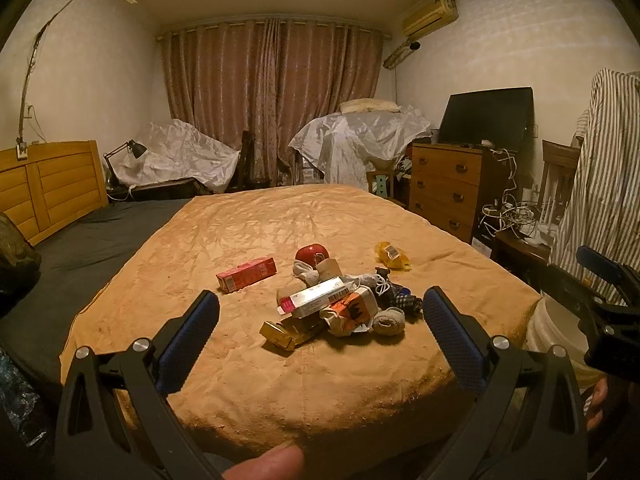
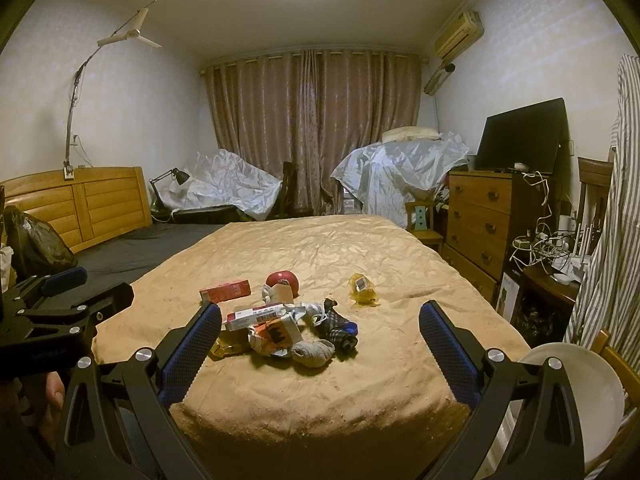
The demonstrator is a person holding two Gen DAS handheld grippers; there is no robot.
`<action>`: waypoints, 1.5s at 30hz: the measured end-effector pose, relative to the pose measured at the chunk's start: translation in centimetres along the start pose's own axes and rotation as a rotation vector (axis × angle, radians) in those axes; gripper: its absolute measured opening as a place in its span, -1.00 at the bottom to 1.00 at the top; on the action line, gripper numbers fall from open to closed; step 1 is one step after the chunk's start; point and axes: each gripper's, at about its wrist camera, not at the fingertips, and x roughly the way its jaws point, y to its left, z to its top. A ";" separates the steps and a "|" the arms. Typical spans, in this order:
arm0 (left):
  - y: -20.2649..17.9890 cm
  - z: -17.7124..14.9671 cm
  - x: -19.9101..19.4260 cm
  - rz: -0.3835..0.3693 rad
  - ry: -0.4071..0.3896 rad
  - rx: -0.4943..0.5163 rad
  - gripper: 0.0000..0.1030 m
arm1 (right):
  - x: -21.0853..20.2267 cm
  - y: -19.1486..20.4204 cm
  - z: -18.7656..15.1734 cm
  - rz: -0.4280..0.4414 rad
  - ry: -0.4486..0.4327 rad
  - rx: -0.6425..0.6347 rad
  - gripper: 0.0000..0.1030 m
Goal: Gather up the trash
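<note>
- Left wrist view: we see our left gripper (image 1: 320, 312) held above the near end of the bed, jaws spread wide with nothing between them.
- The trash lies in a heap (image 1: 340, 312) on the tan bedspread (image 1: 320, 224), toward its near half. In it we make out a white carton (image 1: 320, 298), an orange-and-white package (image 1: 354, 308), a gold box (image 1: 280, 334), grey balled socks (image 1: 388, 322) and dark checked cloth (image 1: 404, 300).
- A pink box (image 1: 247, 274) lies apart to the left, a red apple (image 1: 312, 255) behind the heap, a yellow wrapper (image 1: 393, 255) apart to the right.
- Our right gripper (image 1: 604, 300) shows at the right edge; we cannot tell its jaw state here.
- Right wrist view: our right gripper (image 2: 320, 328) is likewise wide open and holds nothing, with the heap (image 2: 288, 330) ahead between its fingers.
- A white bucket (image 2: 576, 392) stands just beside the bed's near right corner.
- The left gripper (image 2: 68, 292) sits at the left edge, over the dark sheet (image 2: 132, 256).
</note>
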 end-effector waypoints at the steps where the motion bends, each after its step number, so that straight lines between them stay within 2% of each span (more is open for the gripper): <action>1: 0.0 -0.1 0.0 0.001 0.000 0.000 0.91 | 0.0 0.0 0.0 -0.001 0.001 0.000 0.92; 45: 0.3 -0.9 0.3 0.005 0.015 0.008 0.91 | 0.9 -0.1 -0.5 0.001 0.040 0.000 0.92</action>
